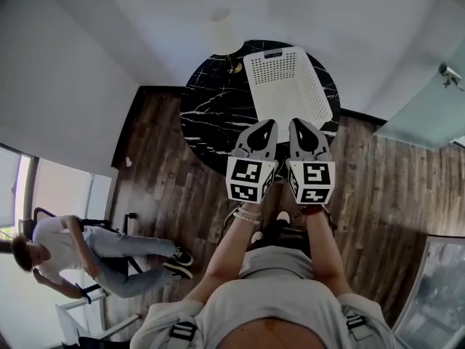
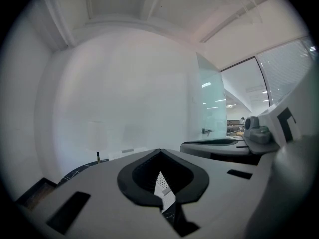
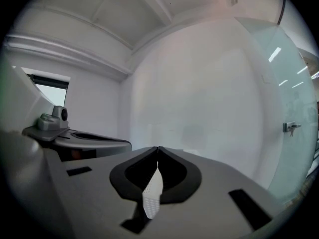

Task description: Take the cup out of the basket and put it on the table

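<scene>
Grey-and-black jaws on your left gripper [image 1: 269,124] and your right gripper [image 1: 296,123] are both pressed together at the tips with nothing gripped, and the two are held side by side, pointing at the near end of the white perforated basket [image 1: 290,86]. The basket sits on the round black marble table [image 1: 211,107], toward its right half, and the cup cannot be made out in any view. A white lamp [image 1: 221,31] stands at the table's far edge, and a seated person [image 1: 80,249] is well off to your left on the wood floor [image 1: 392,195].
</scene>
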{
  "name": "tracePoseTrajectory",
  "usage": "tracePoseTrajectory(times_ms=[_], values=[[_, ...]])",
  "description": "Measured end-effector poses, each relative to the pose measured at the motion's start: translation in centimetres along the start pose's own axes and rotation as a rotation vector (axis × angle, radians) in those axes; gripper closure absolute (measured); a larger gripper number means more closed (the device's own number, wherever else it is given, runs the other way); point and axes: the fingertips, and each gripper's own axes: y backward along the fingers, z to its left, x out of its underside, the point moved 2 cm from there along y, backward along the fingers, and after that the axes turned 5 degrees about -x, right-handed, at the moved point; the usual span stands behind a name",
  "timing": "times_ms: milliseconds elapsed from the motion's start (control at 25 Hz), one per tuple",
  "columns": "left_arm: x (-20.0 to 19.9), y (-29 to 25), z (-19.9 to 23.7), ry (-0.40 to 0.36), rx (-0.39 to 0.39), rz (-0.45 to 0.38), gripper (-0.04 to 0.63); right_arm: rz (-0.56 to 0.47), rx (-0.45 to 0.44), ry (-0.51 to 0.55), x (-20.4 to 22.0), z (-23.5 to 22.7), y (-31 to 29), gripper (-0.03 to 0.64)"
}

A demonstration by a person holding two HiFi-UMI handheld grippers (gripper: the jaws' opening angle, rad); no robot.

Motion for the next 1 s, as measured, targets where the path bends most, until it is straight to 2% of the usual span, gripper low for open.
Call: tracePoseTrajectory(times_ms=[640, 1000], values=[[-0.7, -2.6, -0.7, 0.016, -0.116, -0.023, 0.591, -0.020, -0.096, 0.010, -0.7, -3.1, -2.0, 0.609], [0.4, -2.3, -1.2, 0.048, -0.126, -0.018, 0.591, -0.009, -0.104, 0.026, -0.2, -3.5, -1.7, 0.609]])
